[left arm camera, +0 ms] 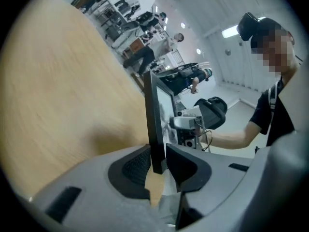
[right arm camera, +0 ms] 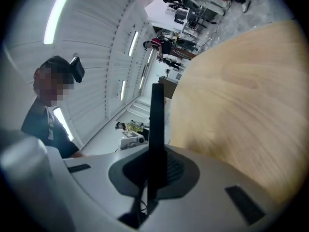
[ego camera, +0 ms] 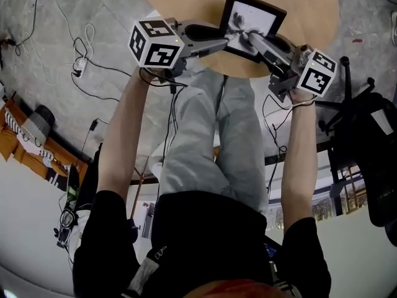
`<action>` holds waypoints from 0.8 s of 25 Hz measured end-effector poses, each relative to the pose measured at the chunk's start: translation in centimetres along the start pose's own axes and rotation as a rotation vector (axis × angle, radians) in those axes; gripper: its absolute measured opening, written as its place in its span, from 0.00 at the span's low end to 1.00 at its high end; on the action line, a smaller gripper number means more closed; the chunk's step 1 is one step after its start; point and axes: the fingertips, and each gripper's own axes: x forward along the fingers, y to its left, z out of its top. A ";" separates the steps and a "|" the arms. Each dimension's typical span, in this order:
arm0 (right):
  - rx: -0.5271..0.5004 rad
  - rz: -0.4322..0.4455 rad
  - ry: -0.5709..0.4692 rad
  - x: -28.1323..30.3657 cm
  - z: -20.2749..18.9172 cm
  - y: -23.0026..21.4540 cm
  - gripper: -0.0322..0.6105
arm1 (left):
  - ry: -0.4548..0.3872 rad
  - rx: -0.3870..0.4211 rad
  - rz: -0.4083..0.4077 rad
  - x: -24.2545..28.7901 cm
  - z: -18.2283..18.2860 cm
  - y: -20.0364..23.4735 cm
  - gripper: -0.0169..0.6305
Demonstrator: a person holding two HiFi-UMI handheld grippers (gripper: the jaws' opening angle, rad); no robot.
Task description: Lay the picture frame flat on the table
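A black picture frame (ego camera: 254, 20) with a pale picture in it is over the near edge of the round wooden table (ego camera: 304, 11), its face turned up toward me. My left gripper (ego camera: 226, 40) is shut on the frame's left side. From the right, my right gripper (ego camera: 248, 37) is shut on its lower edge. In the left gripper view the frame (left arm camera: 155, 124) runs edge-on between the dark pads of the left gripper (left arm camera: 157, 166). The right gripper view shows the frame (right arm camera: 157, 124) as a thin black bar clamped in the right gripper (right arm camera: 155, 170). Whether the frame touches the table I cannot tell.
The person's legs (ego camera: 217, 141) are right below the table edge. A black chair (ego camera: 366, 123) stands to the right. Cables and a power strip (ego camera: 79, 64) lie on the grey floor at left. The wood tabletop (left arm camera: 58, 91) stretches away beyond the frame.
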 end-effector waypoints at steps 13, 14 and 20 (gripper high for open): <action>0.066 -0.324 -0.007 0.4 1.1 -7.9 0.09 | -0.053 0.083 0.209 0.3 -0.5 0.9 0.05; 0.074 -0.349 -0.016 0.4 1.1 -8.2 0.09 | -0.067 0.069 0.204 0.4 -0.4 0.7 0.05; 0.008 -0.542 0.006 0.3 0.8 -9.6 0.15 | -0.037 0.085 0.191 1.2 -1.5 -0.2 0.05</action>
